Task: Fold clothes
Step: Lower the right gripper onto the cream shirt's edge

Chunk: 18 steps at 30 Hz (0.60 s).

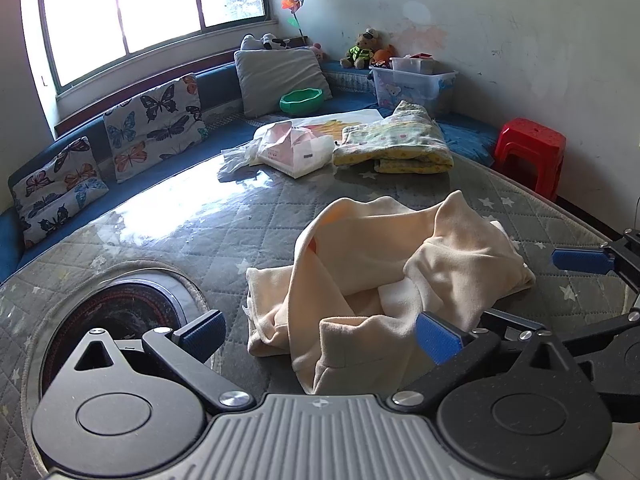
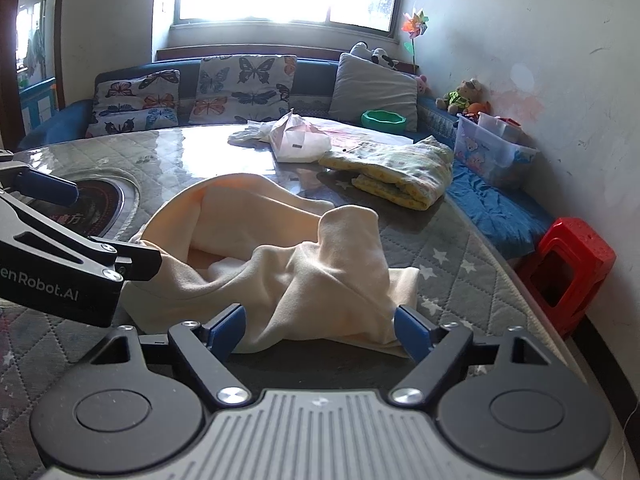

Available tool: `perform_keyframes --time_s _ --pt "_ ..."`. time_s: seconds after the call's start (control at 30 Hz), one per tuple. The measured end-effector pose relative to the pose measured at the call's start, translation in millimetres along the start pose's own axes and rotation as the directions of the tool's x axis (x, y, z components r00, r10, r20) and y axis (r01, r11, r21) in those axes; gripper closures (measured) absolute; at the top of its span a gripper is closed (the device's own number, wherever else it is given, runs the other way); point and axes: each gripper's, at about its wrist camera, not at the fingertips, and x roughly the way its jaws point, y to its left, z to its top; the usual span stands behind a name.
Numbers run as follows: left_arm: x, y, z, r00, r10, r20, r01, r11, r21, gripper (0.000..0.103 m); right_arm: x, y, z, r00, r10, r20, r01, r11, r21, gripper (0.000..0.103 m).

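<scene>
A crumpled cream garment (image 1: 384, 264) lies in a heap on the grey quilted table (image 1: 224, 232). My left gripper (image 1: 320, 336) is open at the heap's near left side, with a fold of the cloth lying between its blue pads. A finger (image 1: 580, 260) of the right gripper shows at the right edge. In the right wrist view the same garment (image 2: 280, 256) fills the middle. My right gripper (image 2: 320, 332) is open, its pads standing either side of the near hem. The left gripper (image 2: 116, 228) reaches in from the left, one black fingertip against the cloth.
A folded yellow-green printed cloth (image 2: 400, 176) and a white plastic-wrapped package (image 2: 300, 140) lie farther back on the table. A round cooktop (image 1: 116, 312) is set into the table at left. A red stool (image 2: 568, 264) stands off the right edge. A sofa with butterfly cushions (image 1: 156, 124) runs behind.
</scene>
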Motion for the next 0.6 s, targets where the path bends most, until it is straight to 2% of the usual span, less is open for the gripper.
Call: perform_keyframes --time_s 0.2,0.6 --pt "6 -1 3 1.000 0.006 -0.007 -0.006 1.000 0.003 0.001 2 1 2 1.000 -0.013 0.007 0.013 1.000 -0.028 0.021" --pt "23 -1 10 0.999 0.019 -0.033 -0.019 1.000 0.002 0.002 17 -4 4 1.000 0.014 0.004 -0.014 0.999 -0.029 0.030"
